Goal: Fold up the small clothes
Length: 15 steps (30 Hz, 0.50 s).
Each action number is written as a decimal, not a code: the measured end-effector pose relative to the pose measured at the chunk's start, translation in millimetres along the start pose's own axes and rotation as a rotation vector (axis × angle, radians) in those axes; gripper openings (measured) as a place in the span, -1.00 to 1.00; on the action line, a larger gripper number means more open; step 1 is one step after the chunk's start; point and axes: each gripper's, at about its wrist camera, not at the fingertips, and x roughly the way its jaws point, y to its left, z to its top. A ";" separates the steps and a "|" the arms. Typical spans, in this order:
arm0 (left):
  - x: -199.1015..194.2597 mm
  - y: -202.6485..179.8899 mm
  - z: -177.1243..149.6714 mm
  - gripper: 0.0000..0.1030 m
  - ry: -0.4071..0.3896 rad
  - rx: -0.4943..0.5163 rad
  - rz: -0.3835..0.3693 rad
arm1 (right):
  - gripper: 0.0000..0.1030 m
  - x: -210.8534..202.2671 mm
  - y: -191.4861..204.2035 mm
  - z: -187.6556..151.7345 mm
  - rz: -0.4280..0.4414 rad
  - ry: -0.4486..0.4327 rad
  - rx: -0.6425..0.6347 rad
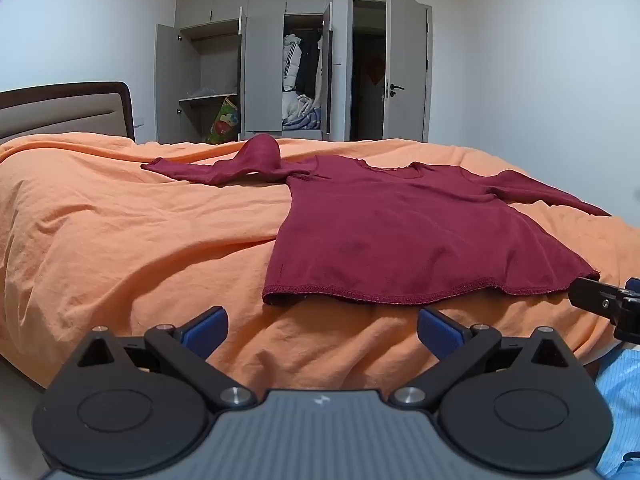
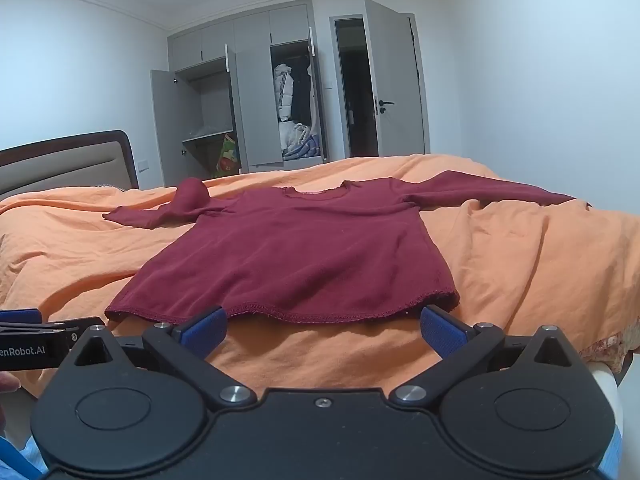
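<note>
A dark red long-sleeved shirt (image 1: 400, 232) (image 2: 296, 248) lies flat on the orange bedspread, hem toward me and neckline at the far side. Its left sleeve (image 1: 224, 168) bunches up in a hump; the right sleeve (image 2: 492, 192) stretches out straight. My left gripper (image 1: 322, 332) is open, low over the bedspread just short of the hem's left part, holding nothing. My right gripper (image 2: 323, 332) is also open and holds nothing; its blue pads (image 2: 204, 332) sit right at the hem. In the left wrist view the right gripper's tip (image 1: 600, 300) shows by the hem's right corner.
The orange bedspread (image 1: 120, 240) (image 2: 540, 272) covers a wide bed with a padded headboard (image 1: 64, 112) at the left. Behind stand an open grey wardrobe (image 1: 248, 64) with hanging coats and an open door (image 1: 408, 64). A light blue sleeve (image 1: 620, 400) is at the lower right.
</note>
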 end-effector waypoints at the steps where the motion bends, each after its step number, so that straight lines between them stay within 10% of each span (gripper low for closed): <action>1: -1.3 0.6 -0.3 0.99 0.001 -0.001 0.000 | 0.99 -1.2 0.5 -0.1 0.000 -0.001 -0.001; 15: 6.2 -4.0 1.0 0.99 0.013 0.004 0.002 | 0.99 -0.2 0.0 -0.8 0.002 0.003 0.006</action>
